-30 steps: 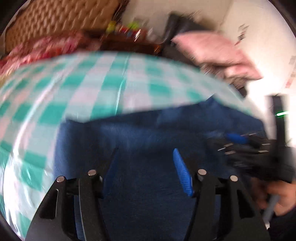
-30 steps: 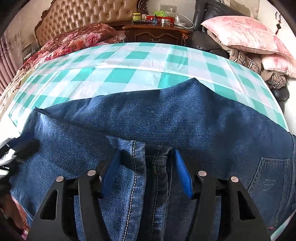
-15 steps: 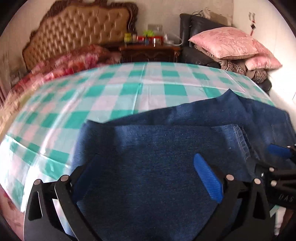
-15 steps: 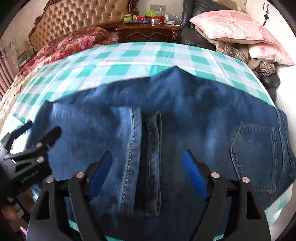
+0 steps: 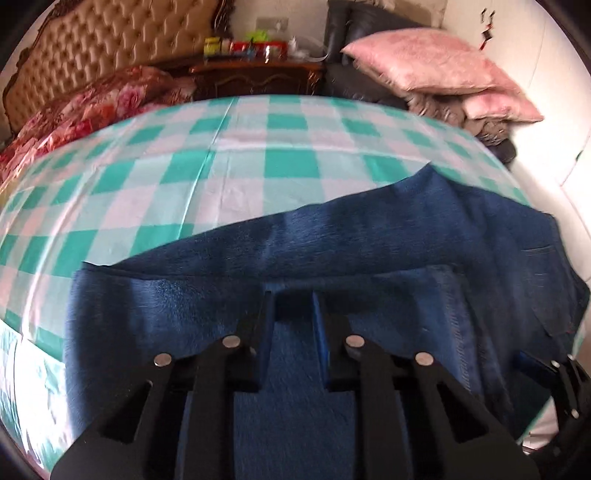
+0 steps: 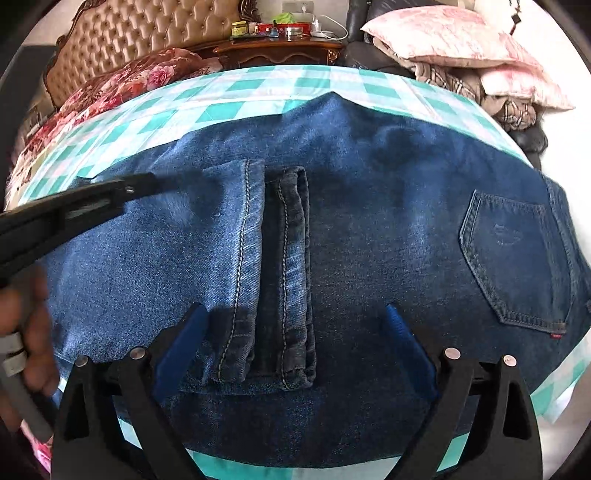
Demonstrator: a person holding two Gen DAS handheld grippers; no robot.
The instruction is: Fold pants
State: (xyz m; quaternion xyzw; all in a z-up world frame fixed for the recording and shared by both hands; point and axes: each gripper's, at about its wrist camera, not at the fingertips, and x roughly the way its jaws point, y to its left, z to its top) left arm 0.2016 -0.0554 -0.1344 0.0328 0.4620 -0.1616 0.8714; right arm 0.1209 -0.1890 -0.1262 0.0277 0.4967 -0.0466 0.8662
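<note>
Right now your jeans (image 6: 369, 206) lie folded across the checkered bed sheet (image 5: 236, 162), leg hems doubled back over the seat beside the back pocket (image 6: 513, 258). Your right gripper (image 6: 295, 325) hangs above the hems with its jaws spread wide, gripping nothing. Your left gripper (image 5: 293, 306) sits low on the denim, jaws drawn close together; whether they pinch fabric, you cannot tell.

A home bedroom: tufted headboard (image 6: 147, 40), floral bedding (image 6: 122, 85), a cluttered wooden nightstand (image 6: 280, 50), pink pillows (image 6: 450, 33) stacked beside it.
</note>
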